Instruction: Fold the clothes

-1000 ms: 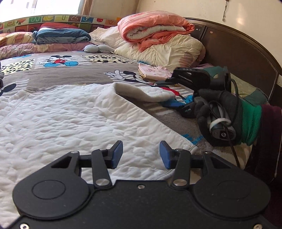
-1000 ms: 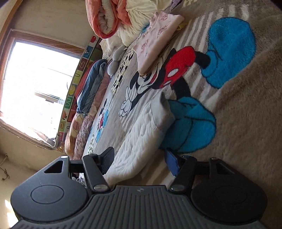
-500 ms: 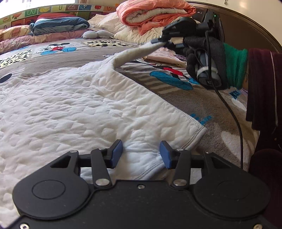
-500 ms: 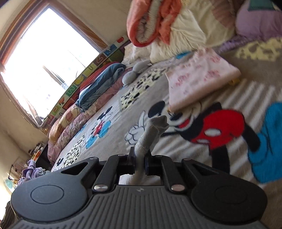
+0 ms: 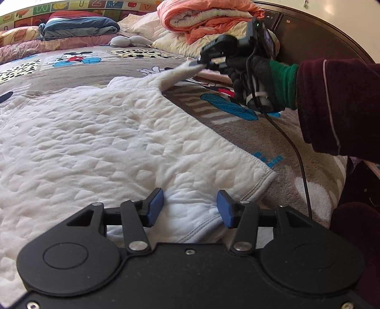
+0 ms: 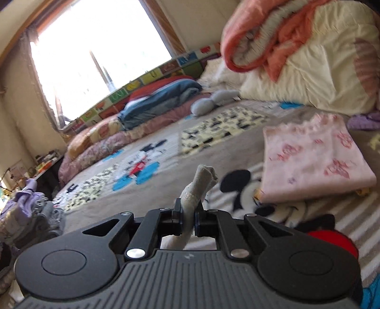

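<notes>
A white quilted garment [image 5: 99, 142] lies spread flat over the near part of the bed [image 5: 273, 133], on a grey blanket printed with cartoon mice. Its hem corner lies near the bed's right edge, just ahead of the left tool [image 5: 190, 206].

The left tool hangs low over that hem with its blue pads [image 5: 155, 204] apart at a middling gap, and its jaws are opening. The hem cloth lies under and between the pads, but they do not press on it.

The right tool [image 5: 201, 62], carried by a hand in a black and green glove [image 5: 261, 83] with a dark red sleeve [image 5: 337, 104] behind it, is clamped on the end of the garment's sleeve [image 6: 197, 187]. The sleeve is lifted off the bed and stretched out from the garment's far right corner towards the headboard [image 5: 315, 40]. In the right wrist view the jaws stand nearly together, with the cuff sticking up between them.

Beyond the held cuff a folded pink garment [image 6: 315, 161] lies on the blanket near the head of the bed. A rolled orange quilt [image 5: 209, 19] sits on cream pillows [image 6: 320, 78] against the headboard. Folded blue bedding [image 5: 80, 26] lies along the bed's far edge, under the window [image 6: 95, 47].
</notes>
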`<action>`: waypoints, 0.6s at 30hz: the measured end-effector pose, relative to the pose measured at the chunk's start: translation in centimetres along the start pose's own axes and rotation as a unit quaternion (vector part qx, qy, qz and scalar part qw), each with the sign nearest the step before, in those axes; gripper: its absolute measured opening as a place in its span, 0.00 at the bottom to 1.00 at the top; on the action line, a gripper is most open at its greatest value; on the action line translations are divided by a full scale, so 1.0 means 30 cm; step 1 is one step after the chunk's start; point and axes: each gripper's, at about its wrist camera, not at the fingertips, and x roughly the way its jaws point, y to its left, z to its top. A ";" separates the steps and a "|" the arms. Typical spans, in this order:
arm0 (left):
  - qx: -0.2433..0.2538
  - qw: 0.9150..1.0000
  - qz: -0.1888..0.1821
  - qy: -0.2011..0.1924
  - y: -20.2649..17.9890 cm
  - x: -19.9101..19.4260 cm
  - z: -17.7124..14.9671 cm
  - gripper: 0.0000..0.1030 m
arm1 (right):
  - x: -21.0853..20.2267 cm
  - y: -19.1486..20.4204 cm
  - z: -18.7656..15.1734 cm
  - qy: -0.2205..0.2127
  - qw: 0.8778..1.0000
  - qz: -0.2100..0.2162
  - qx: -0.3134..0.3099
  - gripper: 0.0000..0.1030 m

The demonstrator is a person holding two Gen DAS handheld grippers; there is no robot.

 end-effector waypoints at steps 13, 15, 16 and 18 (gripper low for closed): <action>0.013 1.000 -0.004 0.002 -0.012 -0.002 -0.002 0.54 | -0.026 -0.035 -0.110 0.040 0.995 -0.088 -0.013 0.41; 0.014 1.000 -0.004 0.001 -0.013 -0.003 -0.004 0.54 | -0.082 -0.011 -0.104 0.029 0.993 -0.112 -0.035 0.42; 0.013 1.000 -0.005 0.001 -0.012 -0.003 -0.004 0.54 | -0.114 0.015 -0.113 0.026 0.993 -0.107 -0.052 0.43; 0.009 1.000 -0.006 0.000 -0.010 -0.005 -0.003 0.54 | -0.191 0.089 -0.149 0.018 0.993 -0.071 -0.094 0.43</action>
